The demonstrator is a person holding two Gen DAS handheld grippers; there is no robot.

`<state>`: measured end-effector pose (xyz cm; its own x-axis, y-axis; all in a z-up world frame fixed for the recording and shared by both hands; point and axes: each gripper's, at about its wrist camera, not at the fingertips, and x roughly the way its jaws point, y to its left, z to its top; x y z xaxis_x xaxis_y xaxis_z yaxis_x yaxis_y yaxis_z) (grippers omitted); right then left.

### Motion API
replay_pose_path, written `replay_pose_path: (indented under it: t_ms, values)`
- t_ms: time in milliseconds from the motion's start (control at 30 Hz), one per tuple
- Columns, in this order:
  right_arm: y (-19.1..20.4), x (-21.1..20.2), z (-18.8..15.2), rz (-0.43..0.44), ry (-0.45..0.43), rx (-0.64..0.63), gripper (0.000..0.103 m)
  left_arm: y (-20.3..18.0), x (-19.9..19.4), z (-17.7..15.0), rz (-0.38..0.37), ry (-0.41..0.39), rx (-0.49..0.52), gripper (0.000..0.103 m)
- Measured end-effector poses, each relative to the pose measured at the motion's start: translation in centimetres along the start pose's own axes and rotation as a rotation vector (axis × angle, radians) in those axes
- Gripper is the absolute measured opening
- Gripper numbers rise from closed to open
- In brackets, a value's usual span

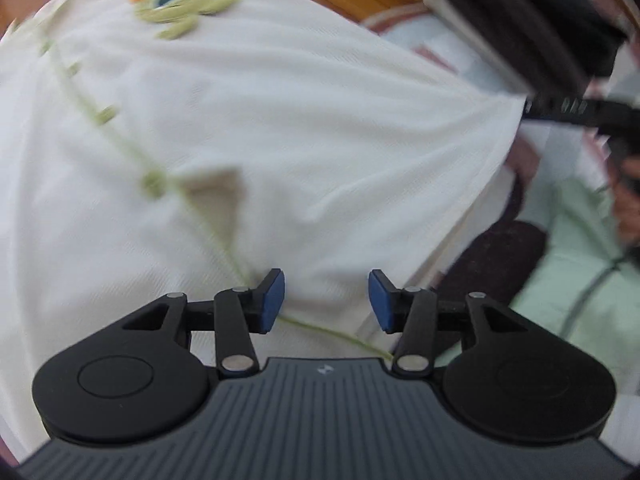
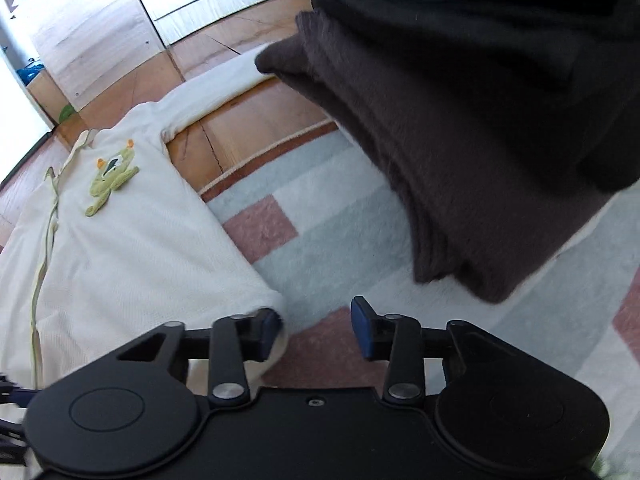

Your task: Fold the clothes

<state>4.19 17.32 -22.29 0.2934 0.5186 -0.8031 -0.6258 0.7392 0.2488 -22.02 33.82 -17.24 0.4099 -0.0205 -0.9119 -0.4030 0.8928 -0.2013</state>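
Nearest each lens sits the gripper's own black body, filling the 6 o'clock edge of both views. Beyond it, the cream garment (image 1: pixel 248 120) covers most of the left wrist view, lying spread out flat; in the right wrist view it runs from 7 o'clock up to 11 o'clock, one sleeve reaching toward 12 across the wooden floor (image 2: pixel 224 136). Under its lower part lies a checked rug (image 2: pixel 320 240) of pale blue, white and dusty pink squares. A stack of dark folded clothes (image 2: pixel 460 168) rests on the rug at 1 o'clock in the right wrist view, just beside the cream piece but apart from it. A pale green garment (image 1: pixel 572 280) shows at 4 o'clock in the left wrist view.

The left gripper (image 1: pixel 326 300) hangs over the cream fabric with its blue pads (image 1: pixel 274 300) spread apart and nothing between them. The right gripper (image 2: pixel 316 330) is likewise parted; its left pad is at the garment's lower corner, though blur hides whether it touches.

A green frog patch (image 1: pixel 180 4) sits at 11 o'clock, with a thin green trim line (image 1: pixel 120 136) running down from there.
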Motion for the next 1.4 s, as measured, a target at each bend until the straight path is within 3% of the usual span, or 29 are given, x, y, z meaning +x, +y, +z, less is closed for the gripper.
replay_pose_path:
  t_ms: [67, 267, 367, 500, 533, 600, 633, 667, 700, 733, 800, 867, 933, 1033, 1133, 1300, 1400]
  values:
    - [-0.1, -0.3, -0.1, -0.008, -0.004, -0.017, 0.048, 0.7, -1.4, -1.3, 0.042, -0.021, 0.006, 0.059]
    - [-0.5, -1.0, -0.3, -0.074, 0.083, -0.023, 0.053, 3.1, -1.8, -2.9, 0.089, -0.002, -0.088, 0.06]
    - [1.9, -3.2, -0.5, -0.125, 0.01, -0.206, 0.052, 3.8, -2.4, -2.7, 0.162, -0.034, -0.097, 0.06]
    - [4.3, -6.6, -0.5, -0.2, -0.134, -0.38, 0.052, 4.1, -1.5, -2.4, 0.069, -0.025, -0.117, 0.06]
    - [4.8, -7.1, -0.4, -0.185, -0.157, -0.402, 0.053, 4.1, -0.8, -2.3, 0.045, -0.002, -0.127, 0.06]
    - [6.1, -7.3, -0.1, -0.034, -0.132, -0.448, 0.053, 3.8, 0.5, -2.2, 0.017, 0.033, -0.139, 0.064]
    - [7.1, -6.5, 0.0, 0.087, -0.057, -0.473, 0.052, 3.6, 0.8, -2.2, 0.013, 0.03, -0.136, 0.072]
    - [8.4, -5.6, -0.1, 0.203, 0.025, -0.502, 0.048, 3.5, 1.0, -2.1, 0.009, 0.021, -0.133, 0.07]
    - [9.7, -4.7, -0.5, 0.29, 0.075, -0.547, 0.048, 3.4, 1.0, -2.0, 0.001, 0.006, -0.128, 0.061]
    - [11.2, -4.1, -1.2, 0.359, 0.099, -0.611, 0.048, 3.3, 0.8, -1.9, -0.014, -0.002, -0.115, 0.004]
    - [14.2, -3.2, -2.9, 0.474, 0.132, -0.77, 0.048, 3.8, 0.2, -2.1, -0.039, -0.007, -0.125, 0.0]
    - [16.7, -2.6, -4.8, 0.548, 0.162, -0.932, 0.048, 4.4, -0.8, -2.5, -0.015, -0.029, -0.159, 0.0]
    - [18.7, -1.9, -6.2, 0.589, 0.189, -1.049, 0.048, 5.0, -1.8, -2.8, 0.059, -0.051, -0.183, 0.0]
    - [20.3, 0.0, -6.6, 0.563, 0.232, -1.106, 0.048, 5.7, -3.2, -3.1, 0.112, -0.083, -0.209, 0.0]
    - [20.7, 2.2, -6.4, 0.505, 0.241, -1.1, 0.048, 6.0, -3.1, -3.0, 0.07, -0.089, -0.23, 0.0]
    - [21.3, 0.7, -6.8, 0.578, 0.204, -1.076, 0.05, 6.8, -1.5, -2.6, 0.129, -0.035, -0.221, 0.0]
    - [21.6, 0.6, -7.4, 0.614, 0.26, -1.055, 0.05, 7.2, -0.5, -2.6, 0.203, -0.003, -0.203, 0.0]
